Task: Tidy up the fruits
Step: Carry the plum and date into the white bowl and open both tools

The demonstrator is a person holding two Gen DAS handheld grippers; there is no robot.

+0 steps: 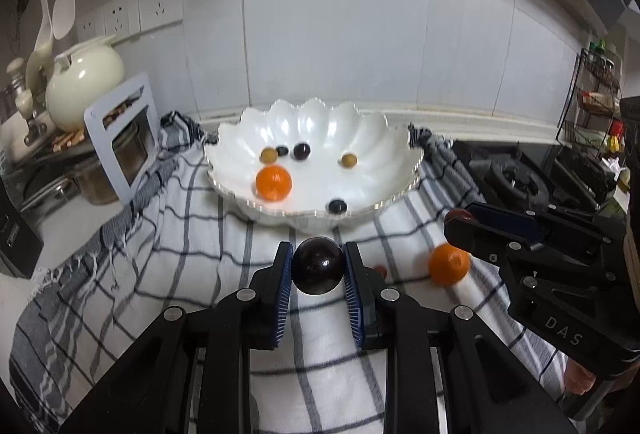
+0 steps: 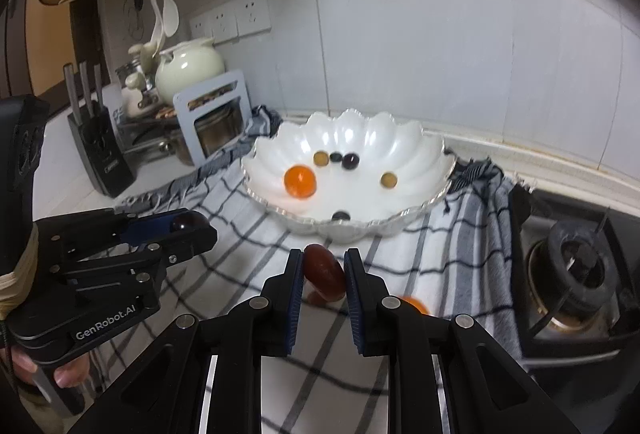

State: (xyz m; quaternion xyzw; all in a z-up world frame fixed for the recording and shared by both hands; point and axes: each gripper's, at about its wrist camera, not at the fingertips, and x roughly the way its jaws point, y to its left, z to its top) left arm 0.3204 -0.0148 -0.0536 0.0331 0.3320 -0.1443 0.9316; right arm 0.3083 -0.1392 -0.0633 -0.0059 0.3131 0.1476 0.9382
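Note:
A white scalloped bowl (image 1: 384,142) (image 2: 420,146) stands on a checked cloth and holds an orange (image 1: 273,182) (image 2: 300,181) and several small dark and olive fruits. My left gripper (image 1: 319,270) (image 2: 188,224) is shut on a dark plum (image 1: 319,270), held above the cloth in front of the bowl. My right gripper (image 2: 324,272) (image 1: 460,220) is shut on a red-brown fruit (image 2: 325,272), also in front of the bowl. A second orange (image 1: 449,264) (image 2: 414,304) and a small red fruit (image 1: 380,270) lie on the cloth.
The checked cloth (image 1: 180,234) covers the counter. A gas hob (image 2: 576,266) is to the right. A cream teapot (image 1: 82,82), a grey rack (image 1: 120,138) with a jar and a knife block (image 2: 100,150) stand at the left. A wire shelf (image 1: 596,90) is at far right.

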